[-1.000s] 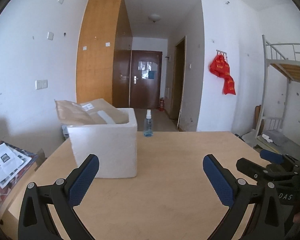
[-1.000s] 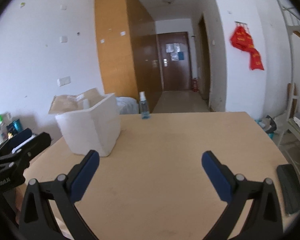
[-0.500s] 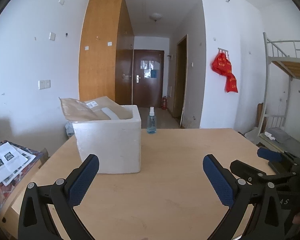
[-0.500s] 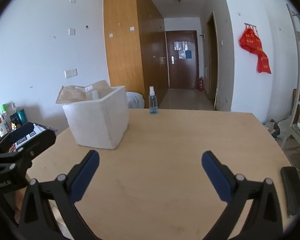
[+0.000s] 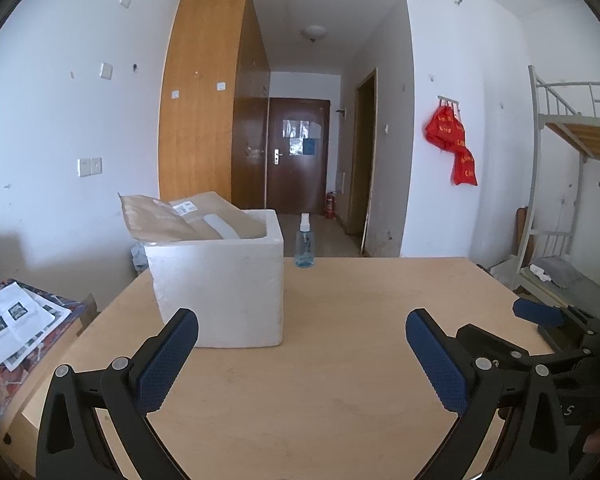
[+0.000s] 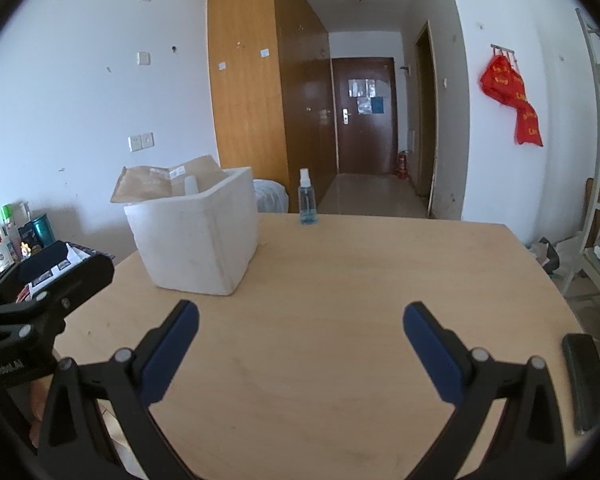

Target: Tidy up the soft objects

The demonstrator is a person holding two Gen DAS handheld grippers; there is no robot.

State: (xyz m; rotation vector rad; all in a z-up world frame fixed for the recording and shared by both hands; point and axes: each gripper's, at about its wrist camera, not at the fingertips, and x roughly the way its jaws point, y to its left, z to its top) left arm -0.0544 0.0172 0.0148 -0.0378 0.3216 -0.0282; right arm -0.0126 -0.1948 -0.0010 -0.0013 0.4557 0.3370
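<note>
hovering over table (image 5: 300, 360): left gripper (image 5: 302, 354) & right gripper (image 6: 301, 342) both wide apart, empty.

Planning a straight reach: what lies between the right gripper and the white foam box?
Only bare tabletop, as the right wrist view shows: nothing lies between the open right gripper and the white foam box.

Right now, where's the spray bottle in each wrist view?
Left wrist: spray bottle just right of centre, at the table's far edge, right of the white foam box.
Right wrist: spray bottle at centre, upper half, same far edge.
Shared landmark: the foam box, left of the bottle in both.
</note>
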